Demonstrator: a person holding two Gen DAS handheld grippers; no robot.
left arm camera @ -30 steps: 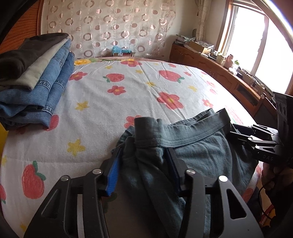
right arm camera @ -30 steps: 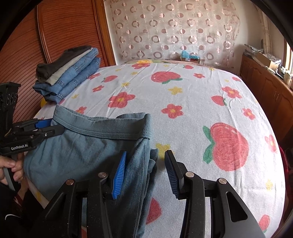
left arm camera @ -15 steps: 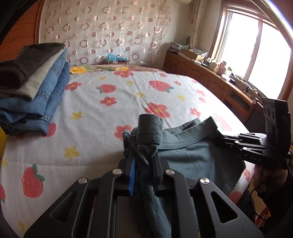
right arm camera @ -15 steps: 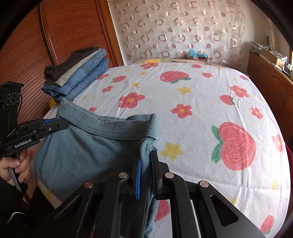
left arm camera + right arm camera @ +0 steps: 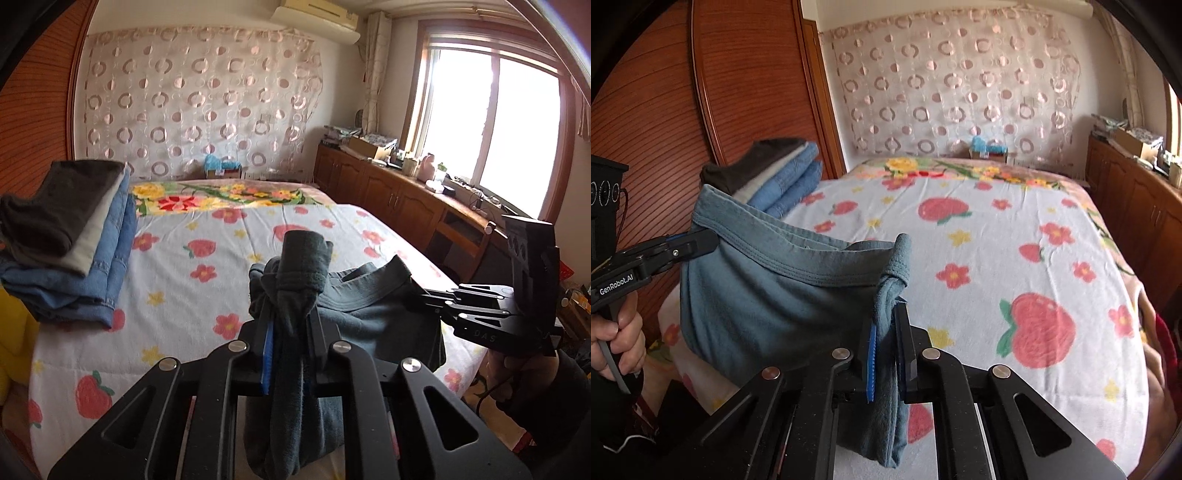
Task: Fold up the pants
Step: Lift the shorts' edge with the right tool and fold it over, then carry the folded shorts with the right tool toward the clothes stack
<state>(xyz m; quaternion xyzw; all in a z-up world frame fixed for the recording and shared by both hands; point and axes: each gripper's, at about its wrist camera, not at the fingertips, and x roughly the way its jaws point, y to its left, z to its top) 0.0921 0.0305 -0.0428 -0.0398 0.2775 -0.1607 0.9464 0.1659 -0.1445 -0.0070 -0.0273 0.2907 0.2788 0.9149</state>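
Left tongs (image 5: 290, 332) clamped tight on one bunched waistband corner of the grey-blue pants (image 5: 369, 317); right tongs (image 5: 888, 332) pinched shut on the opposite corner. Both wide open around the cloth a second ago, now closed and higher. Waistband stretched between them, raised off the near edge of the bed (image 5: 997, 266), rest hanging. "GenRobot.AI" legible on the left tool's side, "DAS" on the right's. Folded clothes stack (image 5: 70, 240) at the bed's far left.
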